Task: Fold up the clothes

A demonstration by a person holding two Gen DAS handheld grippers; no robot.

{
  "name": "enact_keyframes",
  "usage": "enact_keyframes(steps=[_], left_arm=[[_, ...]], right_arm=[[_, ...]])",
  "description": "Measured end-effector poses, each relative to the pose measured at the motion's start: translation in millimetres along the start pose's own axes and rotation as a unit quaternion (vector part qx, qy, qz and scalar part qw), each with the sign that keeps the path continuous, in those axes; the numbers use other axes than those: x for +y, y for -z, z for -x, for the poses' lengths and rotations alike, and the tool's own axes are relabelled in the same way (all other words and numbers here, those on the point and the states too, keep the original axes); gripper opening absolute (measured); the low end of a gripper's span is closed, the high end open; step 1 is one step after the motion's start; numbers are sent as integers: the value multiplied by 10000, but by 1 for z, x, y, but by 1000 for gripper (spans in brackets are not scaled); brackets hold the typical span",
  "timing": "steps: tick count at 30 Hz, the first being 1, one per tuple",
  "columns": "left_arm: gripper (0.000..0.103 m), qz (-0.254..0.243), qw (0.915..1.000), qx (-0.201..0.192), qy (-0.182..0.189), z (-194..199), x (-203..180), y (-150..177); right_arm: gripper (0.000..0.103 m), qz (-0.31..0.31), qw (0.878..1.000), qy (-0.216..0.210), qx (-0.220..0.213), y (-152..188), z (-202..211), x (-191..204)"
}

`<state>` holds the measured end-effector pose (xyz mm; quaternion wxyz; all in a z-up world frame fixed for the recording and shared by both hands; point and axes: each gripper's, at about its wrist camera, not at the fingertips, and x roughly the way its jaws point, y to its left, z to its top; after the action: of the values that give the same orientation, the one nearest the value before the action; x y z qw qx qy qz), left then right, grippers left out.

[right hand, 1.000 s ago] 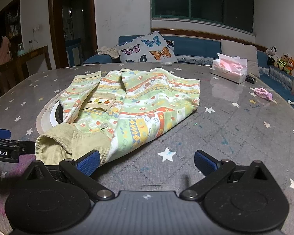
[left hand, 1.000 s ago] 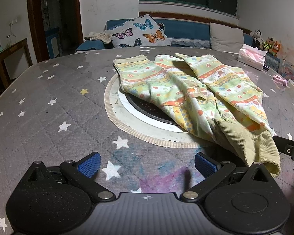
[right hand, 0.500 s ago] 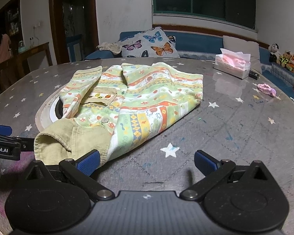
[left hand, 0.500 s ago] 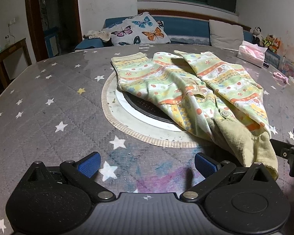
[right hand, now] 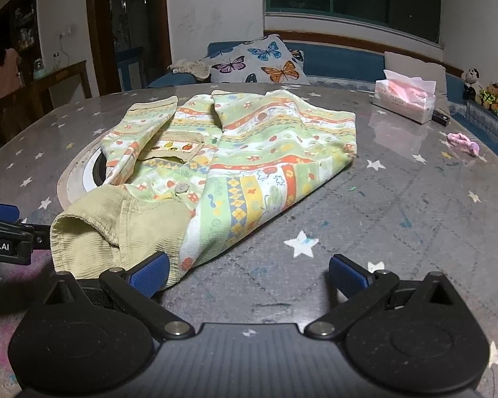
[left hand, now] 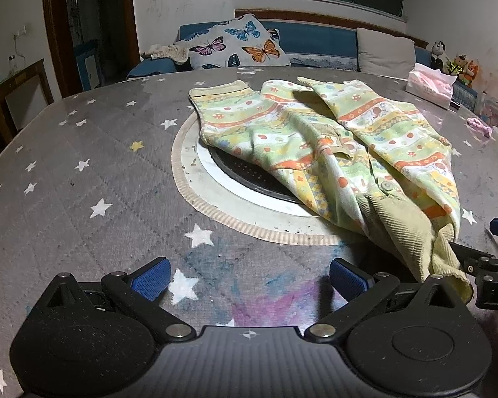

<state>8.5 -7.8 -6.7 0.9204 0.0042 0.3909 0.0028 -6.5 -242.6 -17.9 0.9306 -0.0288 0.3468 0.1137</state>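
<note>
A small green, orange and yellow patterned jacket [left hand: 332,142] with an olive corduroy collar [left hand: 411,235] lies partly folded on the round grey star-print table [left hand: 83,179]. It also shows in the right wrist view [right hand: 249,152], collar [right hand: 116,222] nearest me. My left gripper [left hand: 250,277] is open and empty, low over the table, left of the collar. My right gripper [right hand: 249,273] is open and empty; its left fingertip [right hand: 149,273] is at the collar's near edge. Each gripper shows at the edge of the other's view.
A round hotplate [left hand: 249,172] with a white ring sits in the table's middle, partly under the jacket. A tissue box [right hand: 405,99] and a pink cloth scrap [right hand: 463,141] lie at the far right. A sofa with a butterfly pillow [left hand: 235,46] stands behind.
Both grippers have eased slightly forward toward the jacket's collar. The jacket has not moved. Both stay open.
</note>
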Motion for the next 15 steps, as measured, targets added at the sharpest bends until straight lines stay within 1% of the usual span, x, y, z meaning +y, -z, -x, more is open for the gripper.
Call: enact_keyframes(steps=[4, 15], left_arm=[[103, 10, 10000, 2, -12, 0, 1, -1], [103, -10, 10000, -5, -16, 0, 0, -3]], right_arm=[[103, 132, 9999, 46, -47, 1, 1, 3], [103, 258, 9996, 43, -72, -4, 5, 7]])
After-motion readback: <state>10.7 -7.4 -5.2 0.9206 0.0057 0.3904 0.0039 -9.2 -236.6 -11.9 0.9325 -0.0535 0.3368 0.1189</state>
